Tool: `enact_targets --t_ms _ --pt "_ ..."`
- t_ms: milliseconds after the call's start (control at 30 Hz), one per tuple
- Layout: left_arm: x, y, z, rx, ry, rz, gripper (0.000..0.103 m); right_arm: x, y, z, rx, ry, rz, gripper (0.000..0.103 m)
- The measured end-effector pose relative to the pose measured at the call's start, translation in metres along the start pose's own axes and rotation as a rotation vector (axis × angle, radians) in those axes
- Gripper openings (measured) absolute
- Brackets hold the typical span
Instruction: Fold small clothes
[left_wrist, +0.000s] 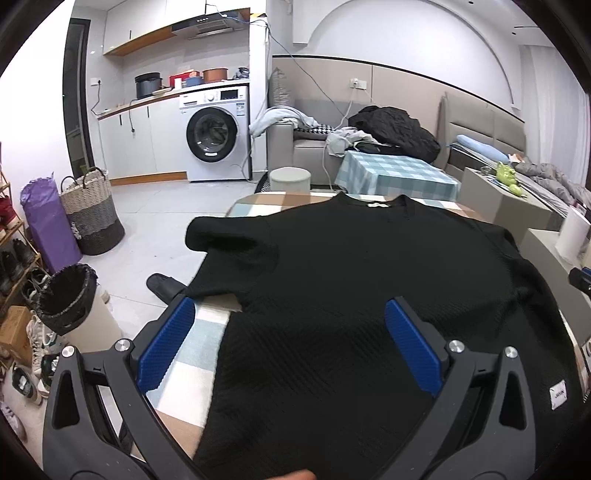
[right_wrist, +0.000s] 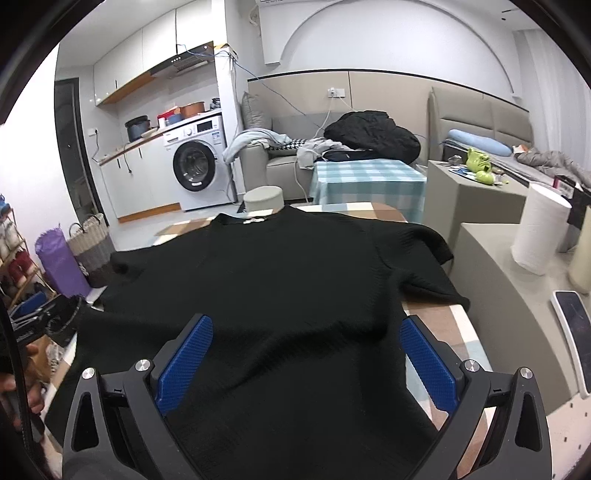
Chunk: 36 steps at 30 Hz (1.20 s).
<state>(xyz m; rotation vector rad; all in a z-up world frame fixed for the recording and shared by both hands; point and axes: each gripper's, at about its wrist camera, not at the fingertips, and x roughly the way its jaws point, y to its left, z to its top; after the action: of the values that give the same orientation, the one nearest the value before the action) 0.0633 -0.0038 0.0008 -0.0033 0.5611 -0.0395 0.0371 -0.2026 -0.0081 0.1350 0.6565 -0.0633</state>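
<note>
A black short-sleeved top (left_wrist: 351, 280) lies spread flat on a table with a checked cloth (left_wrist: 199, 354), neck hole at the far end. Its left sleeve (left_wrist: 225, 236) reaches past the table edge. My left gripper (left_wrist: 291, 314) hovers open above the top's near left side, blue pads (left_wrist: 166, 347) wide apart with nothing between them. In the right wrist view the same top (right_wrist: 280, 280) fills the table, its right sleeve (right_wrist: 424, 251) lying over the right edge. My right gripper (right_wrist: 306, 328) is open above the near right part of the top, holding nothing.
Left of the table stand a lined bin (left_wrist: 66, 299), a woven basket (left_wrist: 92, 218) and a shoe rack (left_wrist: 14, 266). A second checked table (left_wrist: 399, 177), a sofa with dark clothes (left_wrist: 395, 129) and a washing machine (left_wrist: 214, 133) lie beyond. A paper roll (right_wrist: 539, 236) stands on the right ledge.
</note>
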Motion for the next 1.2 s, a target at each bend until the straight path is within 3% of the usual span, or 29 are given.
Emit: enact_targets --t_ms 267,600,700,900,1200 --pt "0.016 0.020 0.012 -0.026 0.006 0.019 0.102 0.017 -0.014 0.014 0.038 0.040 0.007 0.103" --pt "0.041 0.042 0.022 -0.073 0.035 0.042 0.102 0.047 -0.108 0.014 0.345 0.160 -0.063 0.103" --pt "0.050 0.046 0.024 -0.085 0.046 0.046 0.102 0.062 -0.143 0.012 0.461 0.189 -0.065 0.097" --pt "0.066 0.053 0.026 -0.119 0.065 0.049 0.102 0.103 -0.196 0.014 0.687 0.245 0.015 0.087" --pt "0.087 0.053 0.028 -0.121 0.080 0.070 0.102 0.146 -0.234 0.014 0.833 0.282 -0.006 0.076"
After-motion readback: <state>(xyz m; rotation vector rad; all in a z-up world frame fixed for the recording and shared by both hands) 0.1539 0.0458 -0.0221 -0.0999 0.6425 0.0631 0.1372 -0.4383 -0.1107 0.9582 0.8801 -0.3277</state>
